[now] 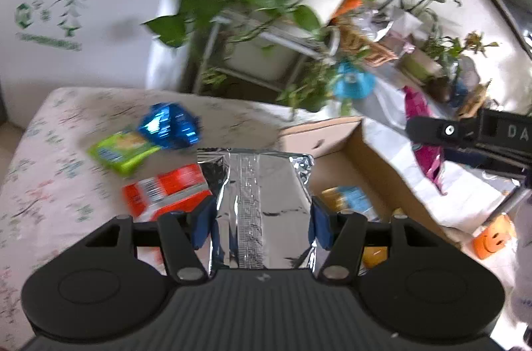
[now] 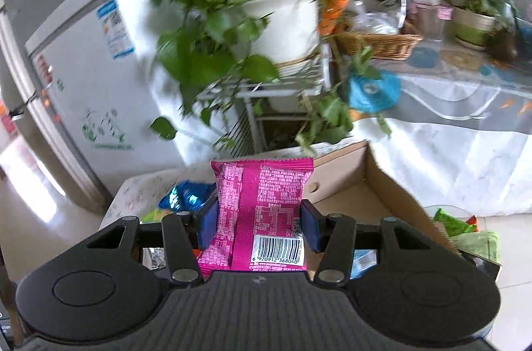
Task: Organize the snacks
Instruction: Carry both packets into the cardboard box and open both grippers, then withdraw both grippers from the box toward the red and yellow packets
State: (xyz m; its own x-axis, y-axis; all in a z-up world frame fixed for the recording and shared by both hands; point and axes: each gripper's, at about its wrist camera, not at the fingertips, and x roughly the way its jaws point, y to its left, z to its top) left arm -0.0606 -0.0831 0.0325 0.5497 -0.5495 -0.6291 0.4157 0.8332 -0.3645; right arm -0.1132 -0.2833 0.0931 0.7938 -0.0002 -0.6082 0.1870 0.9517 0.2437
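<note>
My left gripper (image 1: 262, 219) jaws squeeze a silver packet (image 1: 262, 201); my right gripper (image 2: 259, 226) jaws squeeze a pink packet (image 2: 262, 211). Both look light, soft, crinkly, so I hold their sides gently.

Floral-clothed bench (image 1: 50, 151) bearing blue foil bag (image 1: 171, 126), green packet (image 1: 121, 151), orange packet (image 1: 166, 189), cardboard box (image 1: 335, 135).

silver packet (image 1: 262, 208): its near end is hidden behind the gripper body.
pink packet (image 2: 262, 214): its lower edge is covered likewise.
orange packet (image 1: 166, 189): blurred; print cannot be read.
cardboard box (image 1: 335, 138): contents are largely hidden.
blue packet (image 2: 186, 194): partly masked by the pink packet.
</note>
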